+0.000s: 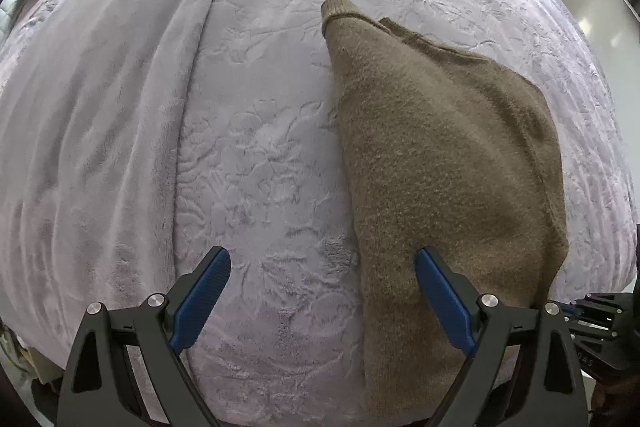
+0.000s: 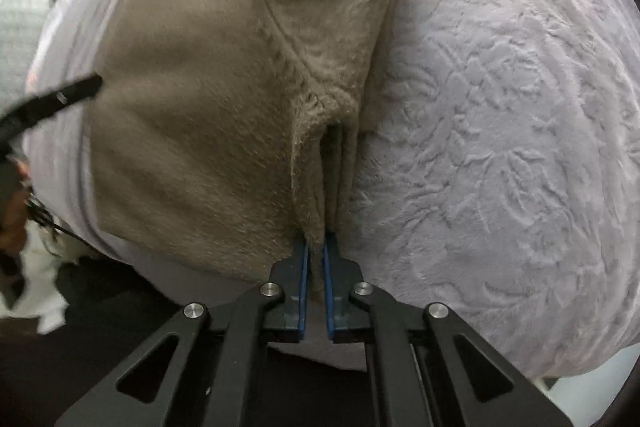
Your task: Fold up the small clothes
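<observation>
Right hand-held gripper [image 2: 315, 247] was clenched on the near edge of the fuzzy brown knitted garment [image 1: 448, 155], which I saw lying lengthwise away from me on the lavender embossed bed cover [image 1: 260, 147]. Left hand-held gripper [image 1: 322, 269] hovered released, nearer its left edge.

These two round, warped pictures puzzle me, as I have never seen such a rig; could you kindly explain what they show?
Each picture comes from a fisheye camera mounted on a hand-held two-finger gripper, looking along its fingers. A person holds one in each hand. The left gripper is open above a lilac bedspread, one finger over a brown knitted sweater lying there. The right gripper is shut on a bunched edge of that sweater.
</observation>
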The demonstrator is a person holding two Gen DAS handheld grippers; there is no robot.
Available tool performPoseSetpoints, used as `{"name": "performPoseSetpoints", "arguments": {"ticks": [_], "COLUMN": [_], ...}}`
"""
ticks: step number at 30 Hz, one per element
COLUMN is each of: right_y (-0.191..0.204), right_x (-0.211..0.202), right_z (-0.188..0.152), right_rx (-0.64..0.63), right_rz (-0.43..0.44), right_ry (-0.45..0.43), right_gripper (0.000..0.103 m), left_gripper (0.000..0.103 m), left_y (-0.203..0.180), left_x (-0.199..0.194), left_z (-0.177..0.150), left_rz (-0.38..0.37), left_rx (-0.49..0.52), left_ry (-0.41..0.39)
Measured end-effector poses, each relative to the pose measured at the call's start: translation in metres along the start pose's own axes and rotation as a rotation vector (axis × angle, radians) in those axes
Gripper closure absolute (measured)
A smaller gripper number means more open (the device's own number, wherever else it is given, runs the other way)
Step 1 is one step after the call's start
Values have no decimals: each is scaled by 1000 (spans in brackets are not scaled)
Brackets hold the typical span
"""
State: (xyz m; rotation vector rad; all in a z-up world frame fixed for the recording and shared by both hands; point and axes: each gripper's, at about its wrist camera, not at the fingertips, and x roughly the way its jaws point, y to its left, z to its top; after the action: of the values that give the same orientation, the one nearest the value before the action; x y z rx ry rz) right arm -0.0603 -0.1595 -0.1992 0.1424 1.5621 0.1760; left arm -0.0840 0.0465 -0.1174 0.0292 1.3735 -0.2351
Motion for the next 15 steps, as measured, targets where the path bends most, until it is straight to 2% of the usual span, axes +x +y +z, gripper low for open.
{"name": "performPoseSetpoints", "arguments": {"ticks": [2,4,6,7,8,10,15], "right_y": [1,-9,-21,-28,-35,-52,-78], "right_x": [-2,-11,-26,-36,-45,-61,-73], "right_z": [-1,-4,0,5,11,32,102], "right_rx": [9,41,91,114,133,195,345], "right_rz": [8,61,117,118,115,142,225], "right_ry": [-2,-7,-39,-70,-103,-183,-267], "right_gripper": [96,96,90,78,62,42,41], "left_gripper": [9,9,9,9,9,9,9], "left_y": [2,6,13,19,23,31,30], "left_x": [-4,-6,-12,-14,-15,-13,-3], "left_z": [2,6,15,23,30,43,77], "left_rz": [-3,-5,-8,-11,-13,-14,-7], "left_rx": [-3,-8,-23,-38,-51,-74,-92], "left_ry": [3,7,-16,-32,-38,-42,-66]}}
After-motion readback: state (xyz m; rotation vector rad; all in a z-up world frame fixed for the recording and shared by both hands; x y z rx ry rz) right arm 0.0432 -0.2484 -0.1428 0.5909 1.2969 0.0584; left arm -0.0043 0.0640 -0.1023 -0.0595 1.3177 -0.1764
